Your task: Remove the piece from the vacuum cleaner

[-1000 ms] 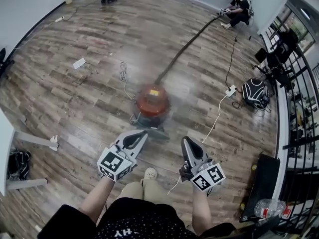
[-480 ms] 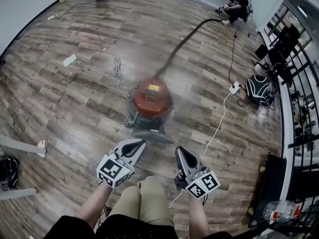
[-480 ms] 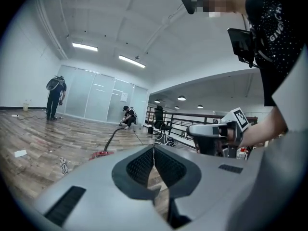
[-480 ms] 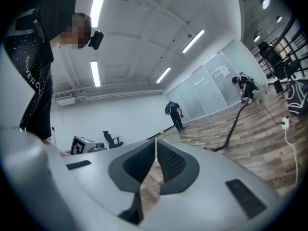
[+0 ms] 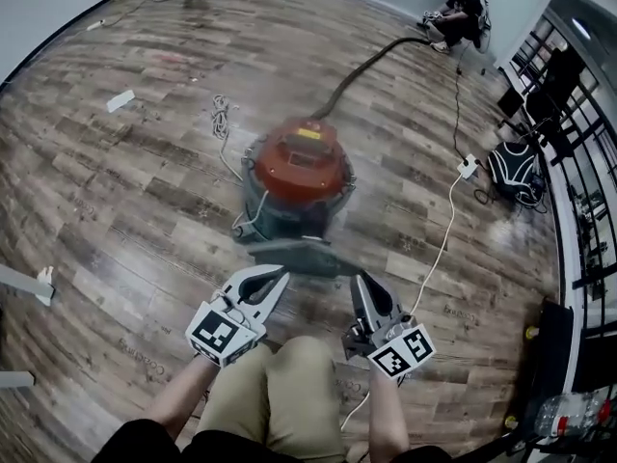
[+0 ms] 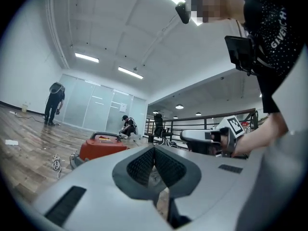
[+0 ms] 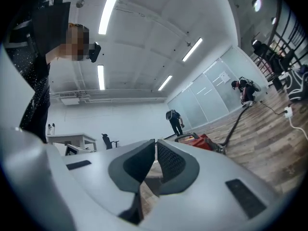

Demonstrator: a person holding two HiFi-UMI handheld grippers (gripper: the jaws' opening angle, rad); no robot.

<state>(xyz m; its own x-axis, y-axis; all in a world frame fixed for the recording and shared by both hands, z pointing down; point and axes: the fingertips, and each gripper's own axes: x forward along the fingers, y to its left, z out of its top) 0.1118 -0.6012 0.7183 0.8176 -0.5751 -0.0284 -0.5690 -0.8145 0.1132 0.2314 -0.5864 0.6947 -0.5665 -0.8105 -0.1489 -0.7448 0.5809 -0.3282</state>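
Observation:
A red-topped canister vacuum cleaner (image 5: 297,177) stands on the wooden floor just ahead of me, on a dark grey base. Its long dark hose (image 5: 362,70) runs away to the far right. In the left gripper view the vacuum cleaner (image 6: 100,147) lies low at the left; in the right gripper view the vacuum cleaner (image 7: 198,140) shows past the jaw tips. My left gripper (image 5: 274,277) is shut and empty, a short way in front of the base. My right gripper (image 5: 360,282) is shut and empty too, beside it at the right.
A white cable with a power strip (image 5: 469,167) crosses the floor at the right. A coiled cord (image 5: 221,116) lies left of the vacuum. A black backpack (image 5: 517,174) sits by the railing. A person (image 5: 457,13) crouches at the hose's far end; another person stands far back.
The vacuum cleaner has come much nearer and larger in the head view as I walked toward it. Both grippers stay shut and now sit close to its base.

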